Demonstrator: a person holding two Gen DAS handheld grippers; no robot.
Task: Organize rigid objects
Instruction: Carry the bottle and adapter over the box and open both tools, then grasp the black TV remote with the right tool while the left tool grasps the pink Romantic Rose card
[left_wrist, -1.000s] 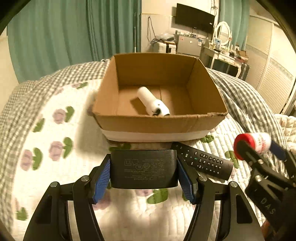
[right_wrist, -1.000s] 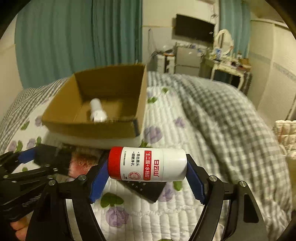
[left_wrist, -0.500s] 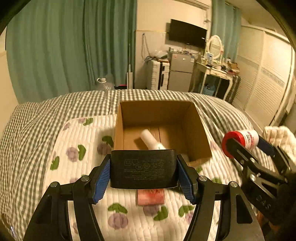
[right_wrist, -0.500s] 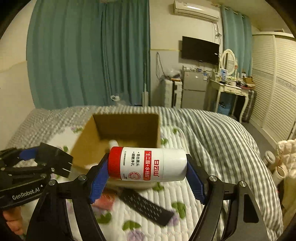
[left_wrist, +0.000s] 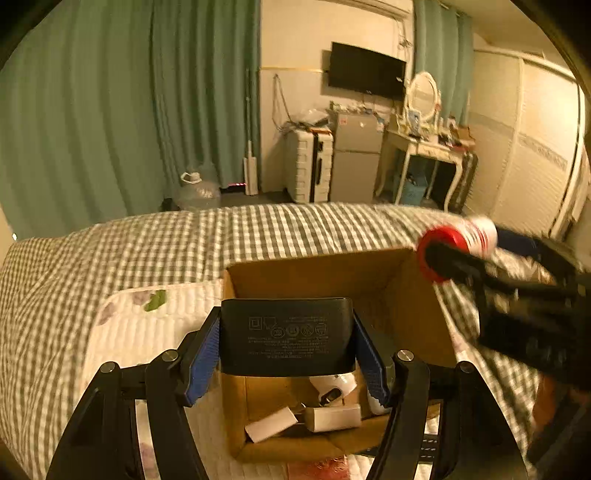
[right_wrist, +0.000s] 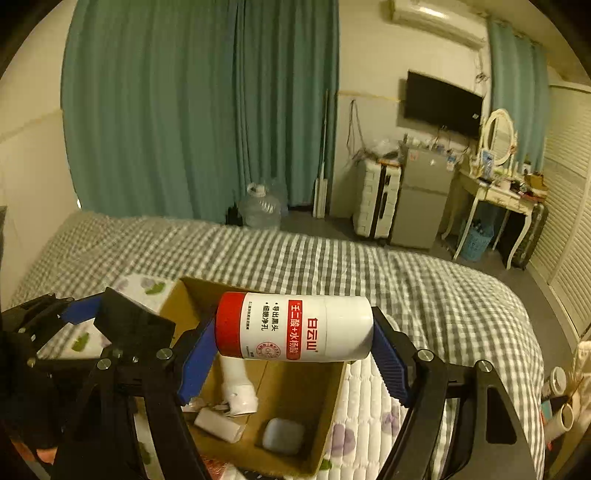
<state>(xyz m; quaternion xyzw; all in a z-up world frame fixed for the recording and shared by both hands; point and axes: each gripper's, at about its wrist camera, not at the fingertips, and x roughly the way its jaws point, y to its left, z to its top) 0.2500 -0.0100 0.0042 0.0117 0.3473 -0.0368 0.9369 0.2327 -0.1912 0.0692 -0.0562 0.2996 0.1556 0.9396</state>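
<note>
My left gripper (left_wrist: 287, 338) is shut on a black power adapter (left_wrist: 286, 336) and holds it above the open cardboard box (left_wrist: 406, 302) on the bed. My right gripper (right_wrist: 293, 326) is shut on a white bottle with a red cap (right_wrist: 293, 325), held sideways above the same box (right_wrist: 332, 406). The bottle also shows at the right of the left wrist view (left_wrist: 456, 243). Inside the box lie a white cylinder (right_wrist: 238, 387), a small white block (right_wrist: 216, 424) and a grey case (right_wrist: 282, 435).
The box stands on a white flowered quilt (left_wrist: 147, 325) over a checked bedspread (right_wrist: 424, 288). A reddish object (left_wrist: 317, 469) lies on the quilt by the box's near side. Beyond the bed are green curtains, a water jug (right_wrist: 260, 208), a fridge and a dressing table.
Both grippers have risen and moved forward with their loads, from in front of the box to above it. The view now looks down into the box.
</note>
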